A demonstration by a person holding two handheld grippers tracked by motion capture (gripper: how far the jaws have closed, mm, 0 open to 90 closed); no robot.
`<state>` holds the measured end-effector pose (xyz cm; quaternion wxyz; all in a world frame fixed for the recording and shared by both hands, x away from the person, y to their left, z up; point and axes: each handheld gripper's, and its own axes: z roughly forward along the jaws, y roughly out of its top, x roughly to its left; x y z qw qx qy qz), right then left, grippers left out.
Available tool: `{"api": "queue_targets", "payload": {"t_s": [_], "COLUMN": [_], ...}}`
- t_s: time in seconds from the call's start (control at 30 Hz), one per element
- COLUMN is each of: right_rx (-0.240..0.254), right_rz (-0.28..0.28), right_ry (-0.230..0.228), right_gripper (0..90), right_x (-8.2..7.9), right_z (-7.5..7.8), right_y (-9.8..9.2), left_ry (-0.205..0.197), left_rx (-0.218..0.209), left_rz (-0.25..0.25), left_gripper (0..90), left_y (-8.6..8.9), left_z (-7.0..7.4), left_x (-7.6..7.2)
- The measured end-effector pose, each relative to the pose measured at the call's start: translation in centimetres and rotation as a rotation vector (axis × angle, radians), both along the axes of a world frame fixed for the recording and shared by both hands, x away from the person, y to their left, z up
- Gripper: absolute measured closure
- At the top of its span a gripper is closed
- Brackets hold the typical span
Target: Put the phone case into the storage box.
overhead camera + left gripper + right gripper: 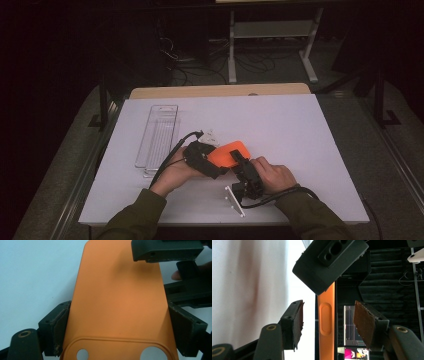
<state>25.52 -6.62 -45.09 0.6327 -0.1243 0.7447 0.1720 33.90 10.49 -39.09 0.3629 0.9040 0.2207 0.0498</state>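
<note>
An orange phone case [227,152] is held a little above the white table near its middle. My left gripper [220,162] is shut on it, and in the left gripper view its pads [58,326] press both long edges of the case [117,290] near the camera cutout. My right gripper [239,161] comes in from the right, with the case's side edge [325,322] and its button bump standing between the jaws. My right gripper [328,307] is open, with a gap on each side of that edge. One of its jaws reaches over the case's far corner [165,250].
A clear plastic tray [159,135] lies on the left of the white table [300,130]. A small white part [210,135] sits just behind my left hand. A white bracket [234,200] lies near the front edge. Beyond the table stand a metal stand and cables.
</note>
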Motion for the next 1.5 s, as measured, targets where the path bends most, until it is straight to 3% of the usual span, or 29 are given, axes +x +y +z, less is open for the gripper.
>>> {"api": "queue_targets", "payload": {"t_s": [0.57, 0.67, 0.73, 0.97, 1.03, 1.1, 1.13, 1.47, 1.5], "right_rx": [-0.035, -0.041, -0.042, -0.042, -0.038, -0.039, -0.042, -0.051, -0.052], "right_rz": [0.003, 0.004, 0.005, 0.008, 0.007, 0.005, 0.006, -0.002, -0.004], "right_ry": [0.019, 0.024, 0.025, 0.039, 0.047, 0.051, 0.045, 0.031, 0.030], "right_gripper": [59.7, 61.5, 62.5, 66.6, 68.0, 69.2, 69.8, 74.7, 75.2], "right_x": [-0.11, -0.13, -0.15, -0.18, -0.23, -0.23, -0.20, -0.21, -0.22], "right_z": [0.00, -0.01, 0.00, 0.08, 0.14, 0.16, 0.15, 0.13, 0.10], "right_y": [0.05, 0.05, 0.07, 0.07, 0.07, 0.08, 0.08, 0.14, 0.16], "left_ry": [-0.004, -0.002, 0.005, 0.006, -0.002, 0.000, 0.005, 0.009, 0.004], "left_rx": [0.022, 0.022, -0.003, -0.002, 0.027, 0.017, 0.000, -0.002, 0.020], "left_rz": [-0.014, -0.013, 0.005, 0.006, -0.014, -0.007, 0.005, 0.006, -0.014], "left_gripper": [14.7, 14.7, 14.7, 14.7, 14.7, 14.7, 14.7, 14.6, 14.6], "left_y": [0.05, 0.04, -0.12, -0.13, 0.05, -0.02, -0.14, -0.17, -0.01], "left_z": [-0.04, -0.04, -0.15, -0.16, -0.04, -0.11, -0.19, -0.24, -0.15], "left_x": [0.10, 0.08, -0.05, -0.05, 0.10, 0.04, -0.05, 0.00, 0.15]}}
